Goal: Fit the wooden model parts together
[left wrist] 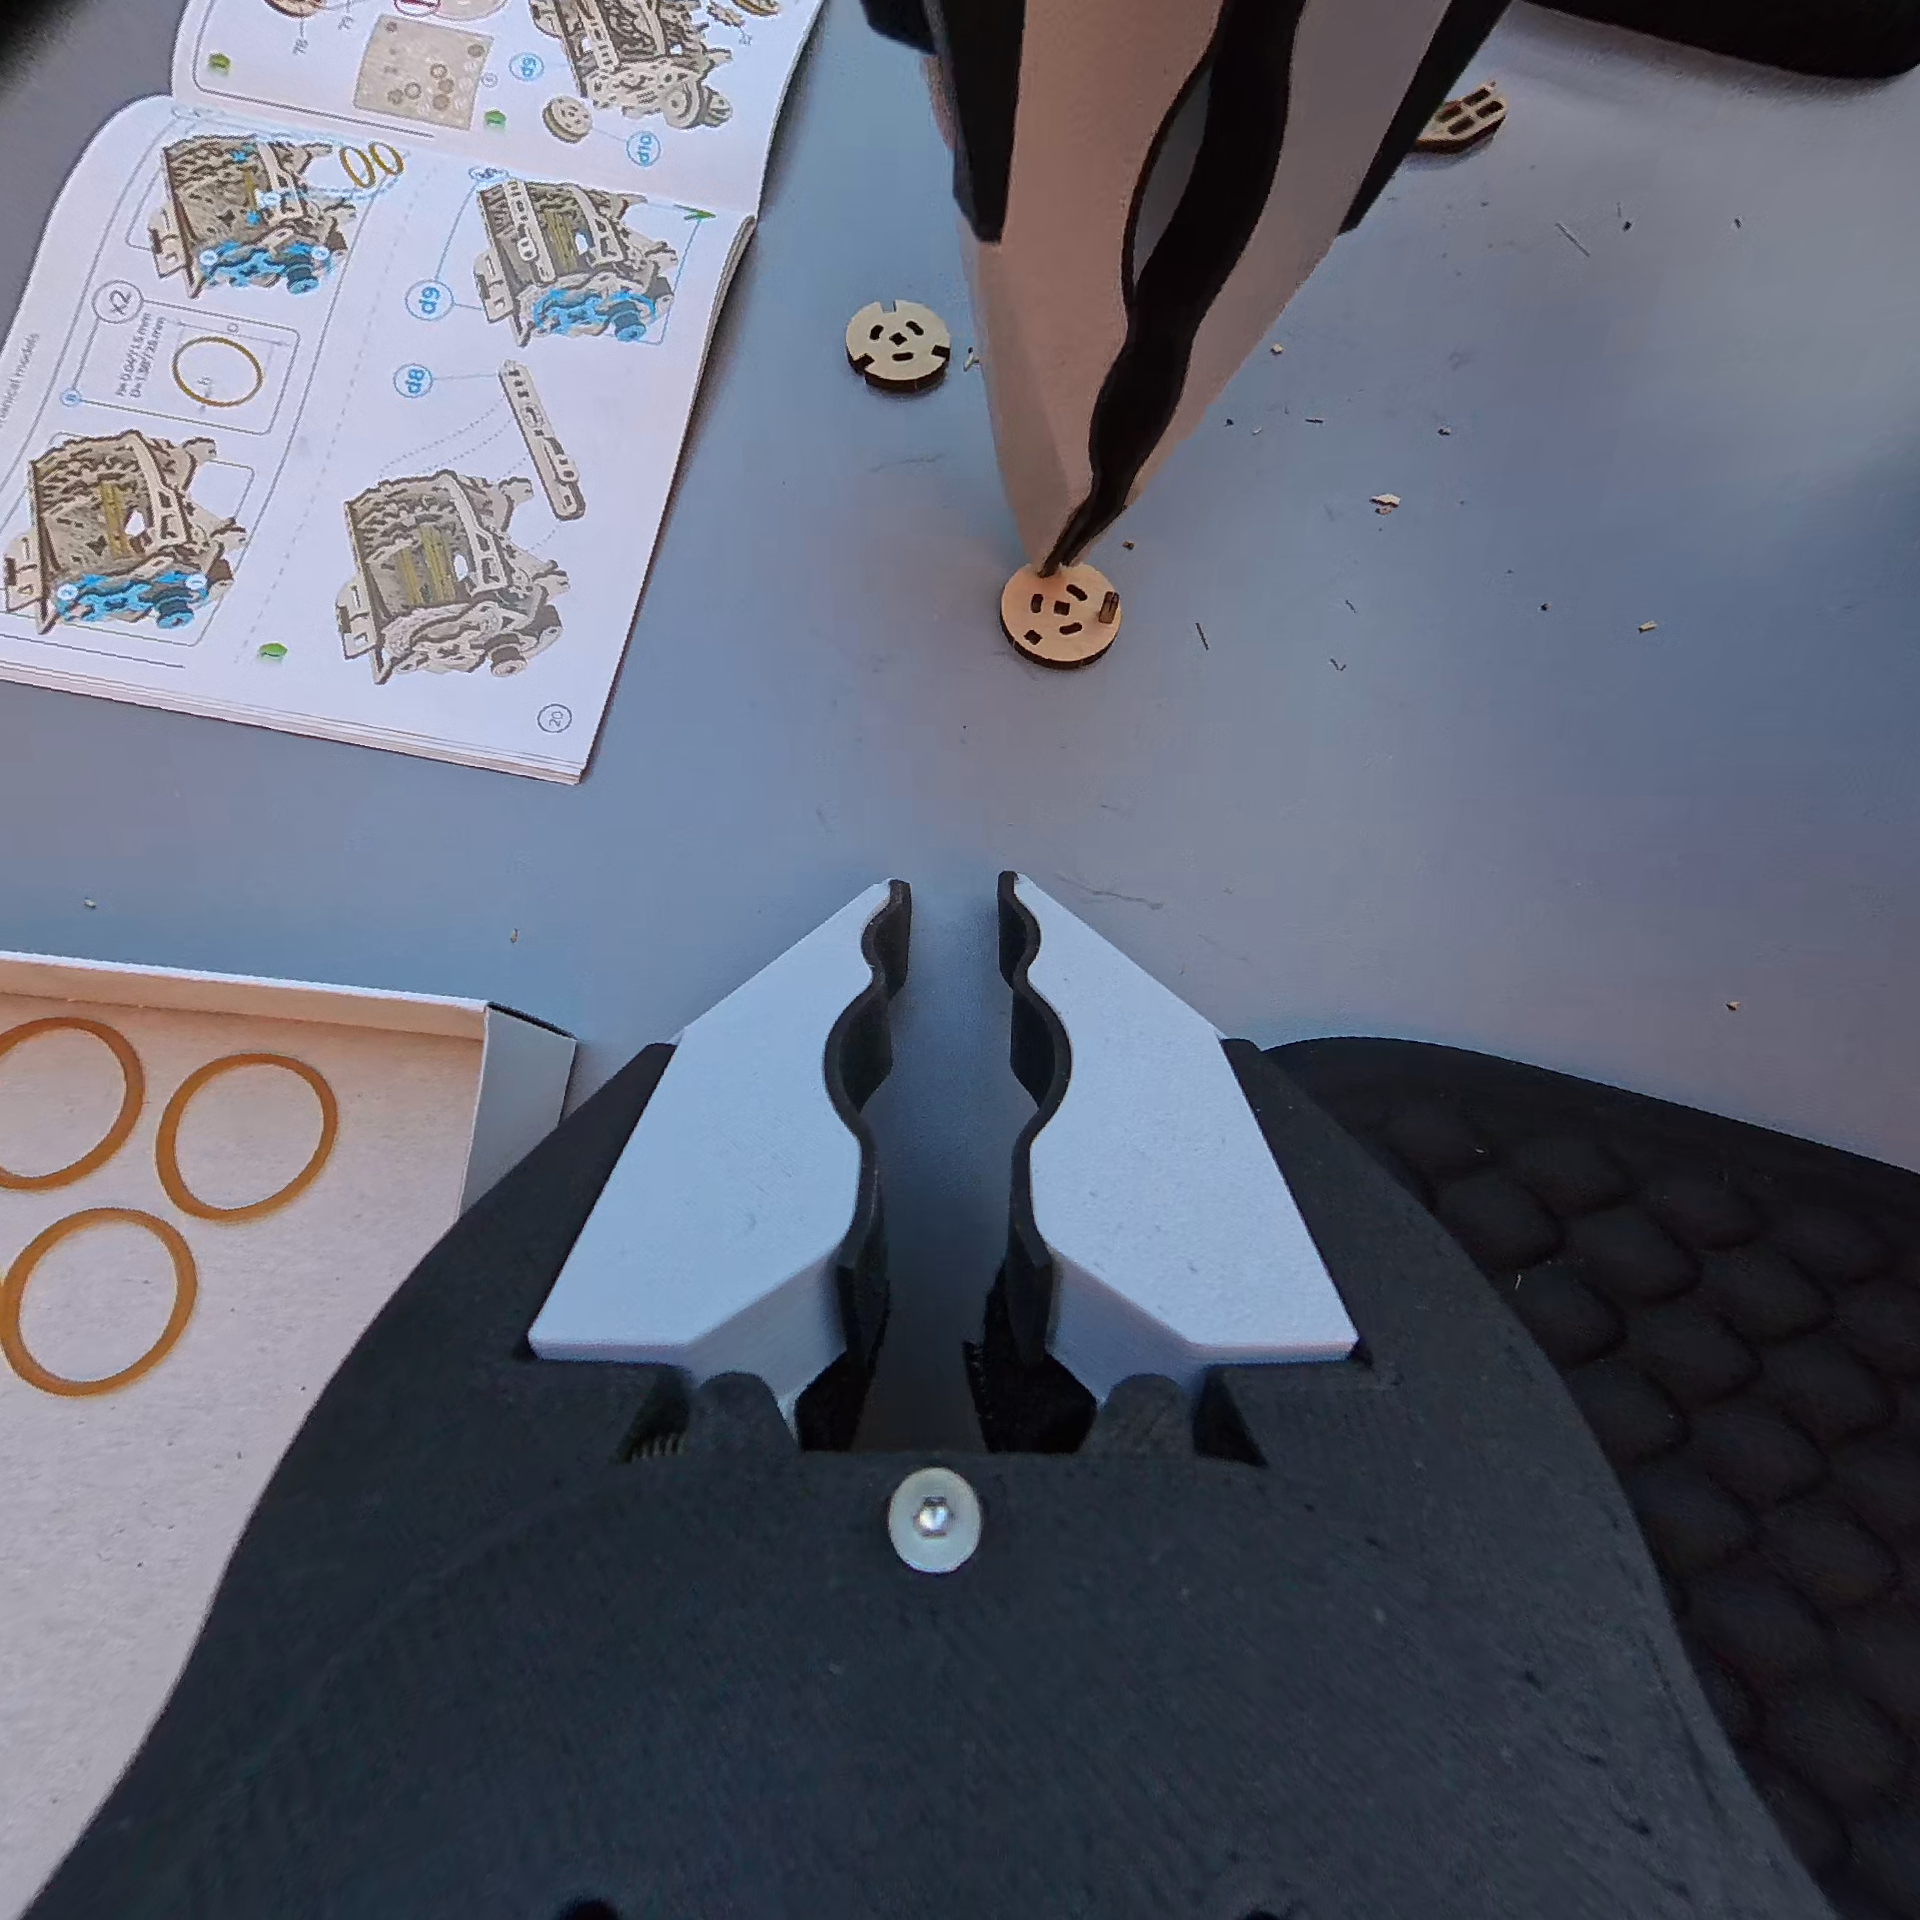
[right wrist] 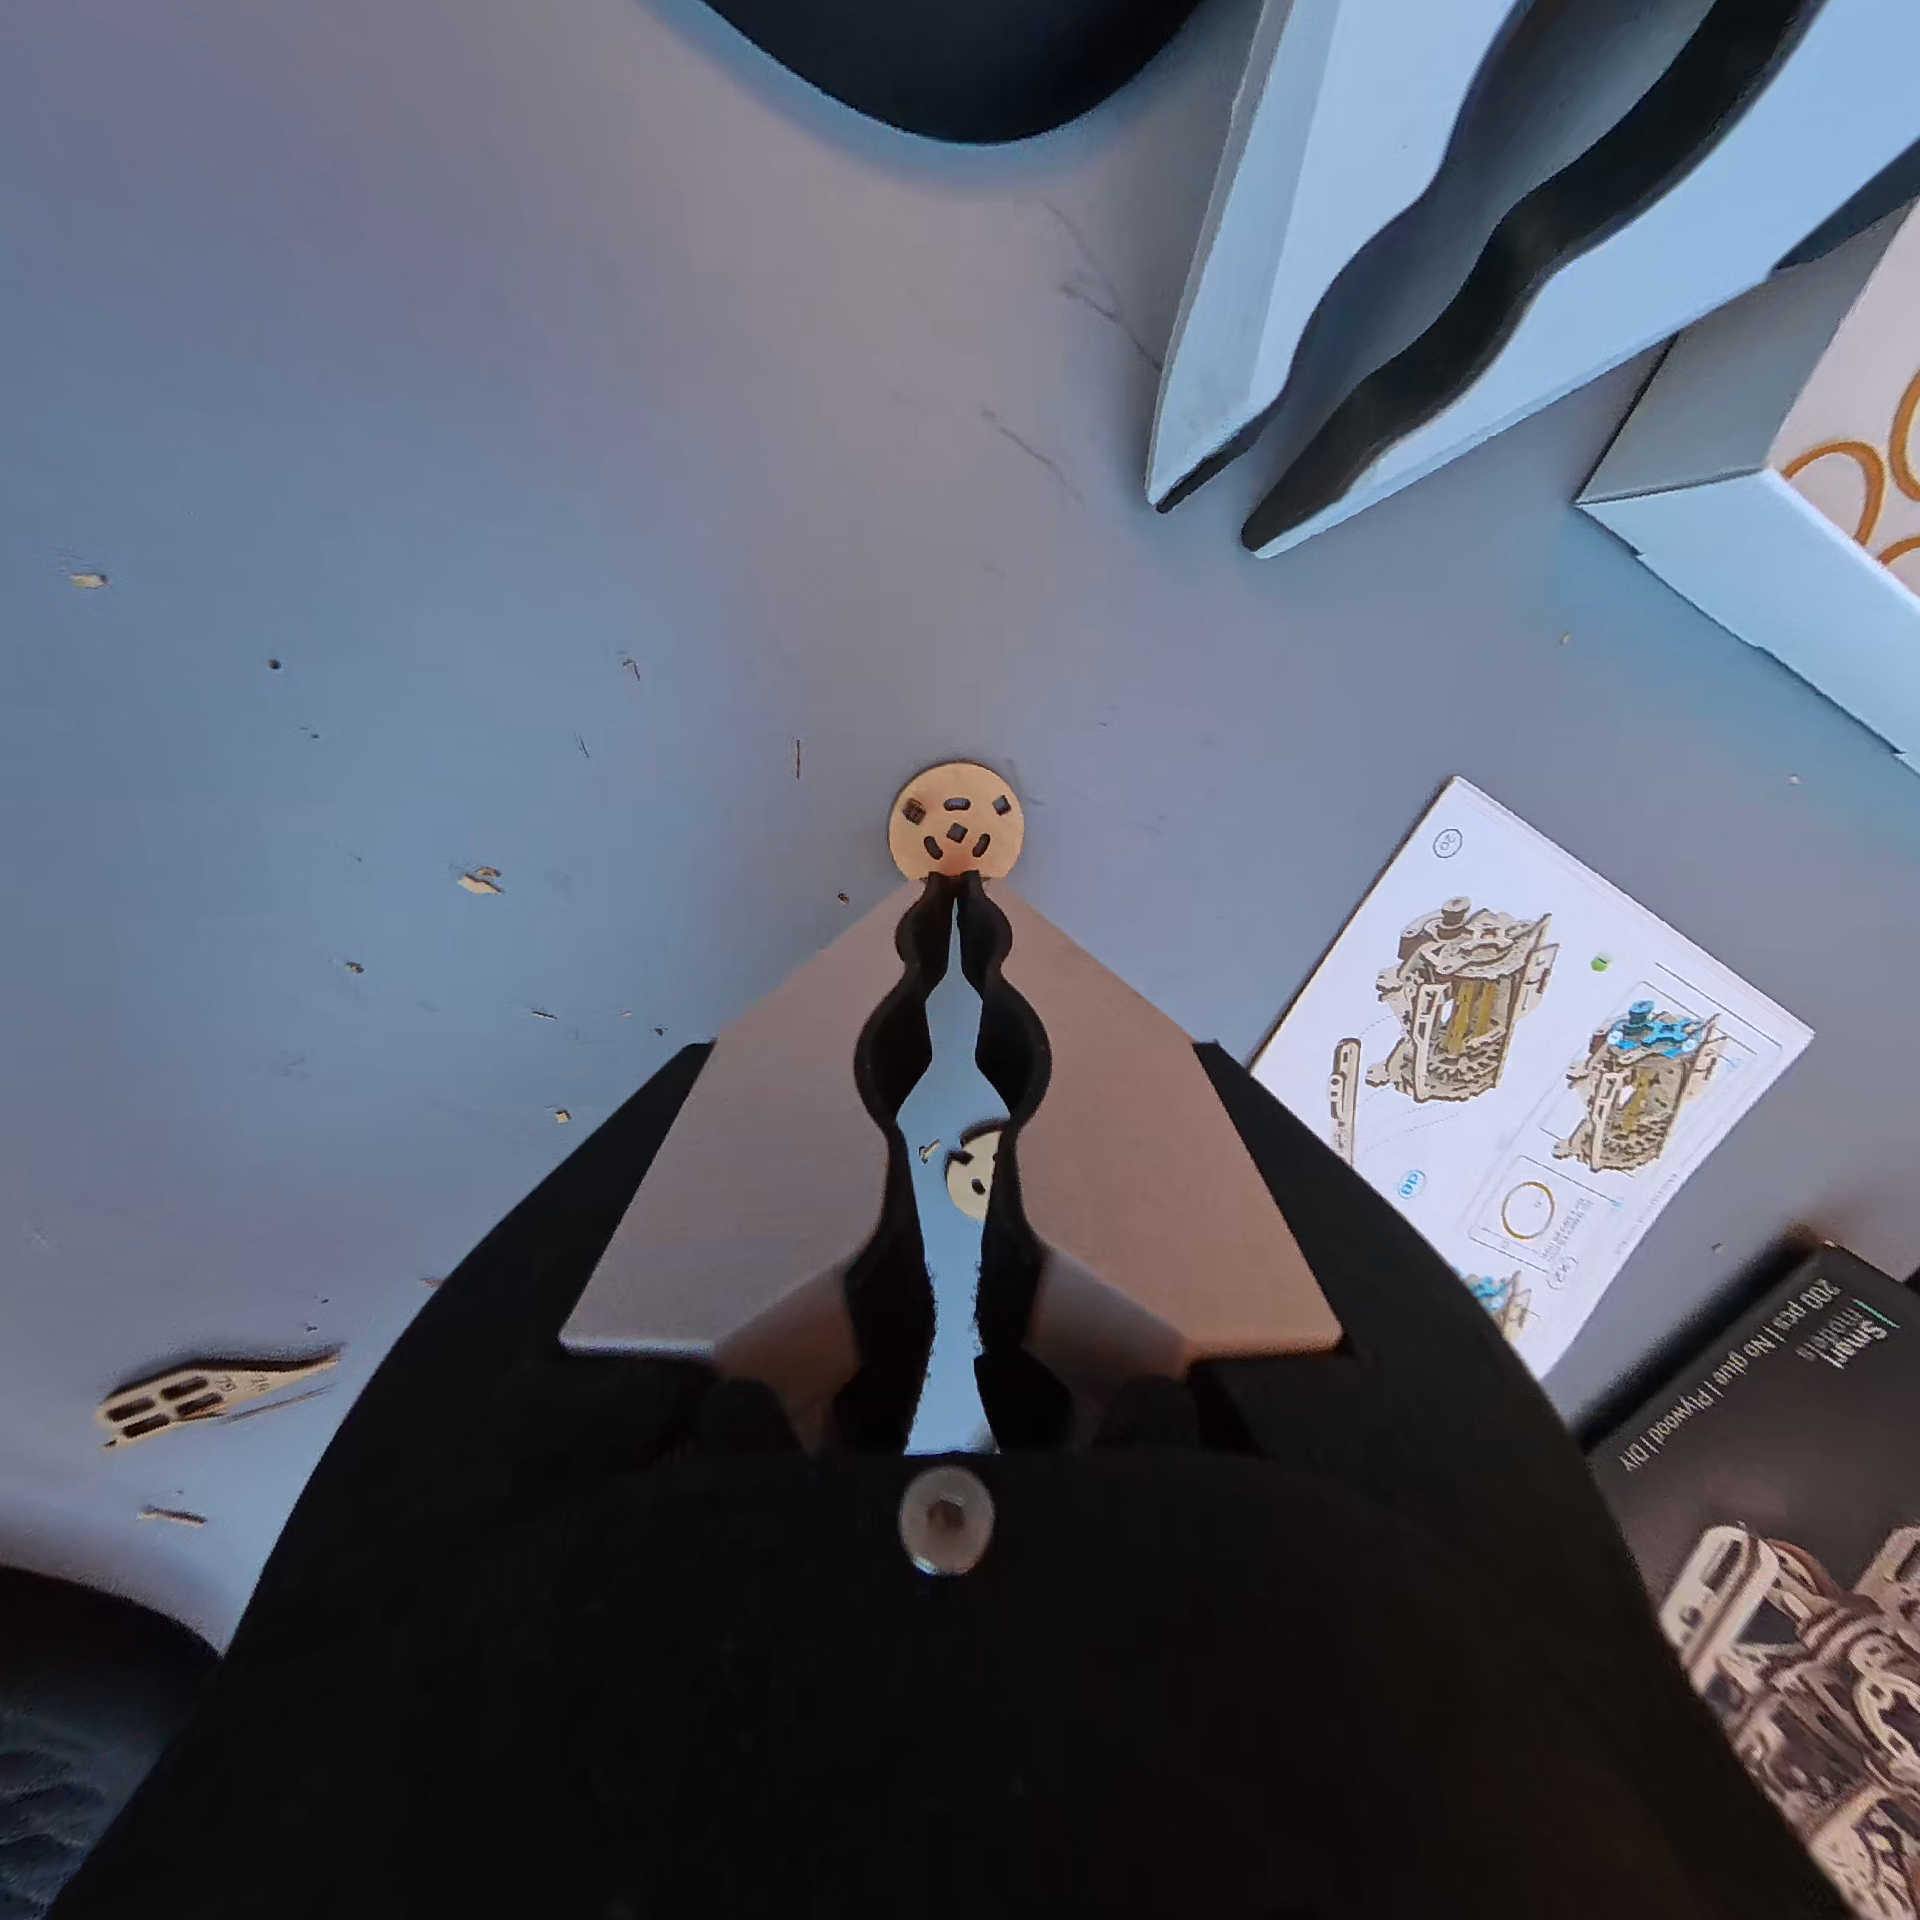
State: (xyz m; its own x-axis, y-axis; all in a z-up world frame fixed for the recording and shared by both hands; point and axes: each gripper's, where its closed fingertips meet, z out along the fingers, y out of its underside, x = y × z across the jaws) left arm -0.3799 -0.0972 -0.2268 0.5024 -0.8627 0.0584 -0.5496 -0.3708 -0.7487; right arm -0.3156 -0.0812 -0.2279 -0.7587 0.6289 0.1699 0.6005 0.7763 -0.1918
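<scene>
A round wooden disc (left wrist: 1060,615) with small slots lies flat on the grey table (left wrist: 1351,831), with a small peg (left wrist: 1109,606) standing in one slot. My right gripper (left wrist: 1058,561) comes down from the far side. Its tips are closed together and touch the disc's edge, as the right wrist view shows for both gripper (right wrist: 954,881) and disc (right wrist: 956,826). I cannot tell if anything tiny is pinched between them. My left gripper (left wrist: 954,888) is open and empty, a little short of the disc. It also shows at the top right of the right wrist view (right wrist: 1210,520).
A notched disc (left wrist: 897,346) and a slotted wooden part (left wrist: 1465,116) lie beyond. An open instruction booklet (left wrist: 364,395) lies to the left. A cardboard tray (left wrist: 312,1455) with three rubber bands is at lower left. A black cushion (left wrist: 1662,1299) and the kit box (right wrist: 1787,1558) are nearby. Wood crumbs litter the table.
</scene>
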